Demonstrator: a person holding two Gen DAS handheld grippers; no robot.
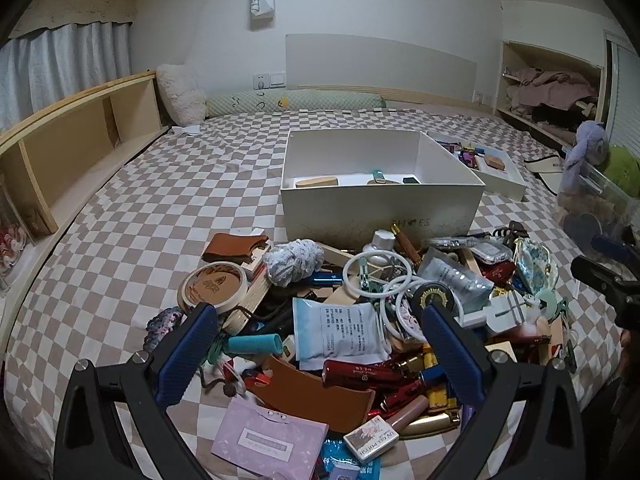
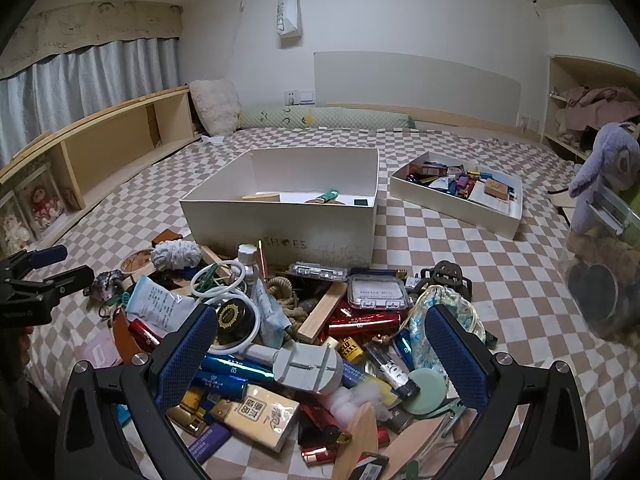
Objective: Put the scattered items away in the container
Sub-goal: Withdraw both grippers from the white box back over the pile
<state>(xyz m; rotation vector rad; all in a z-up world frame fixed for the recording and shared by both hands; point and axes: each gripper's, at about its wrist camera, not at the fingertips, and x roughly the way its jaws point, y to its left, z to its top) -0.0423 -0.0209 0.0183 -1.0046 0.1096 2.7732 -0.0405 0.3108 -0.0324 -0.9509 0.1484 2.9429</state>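
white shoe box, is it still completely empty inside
No, the white shoe box already holds a wooden block, a green lighter and a small dark piece.

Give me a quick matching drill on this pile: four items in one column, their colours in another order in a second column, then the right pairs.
Items:
1. ring loops
2. yarn ball
3. teal lighter in the shoe box
4. round tin

Colours or states:
A. black with gold lid pattern
B. blue-grey, fuzzy
C. white
D. green-blue, lying on the box floor

Pairs: 1-C, 2-B, 3-D, 4-A

Both the left gripper and the right gripper hang open over the pile, holding nothing.
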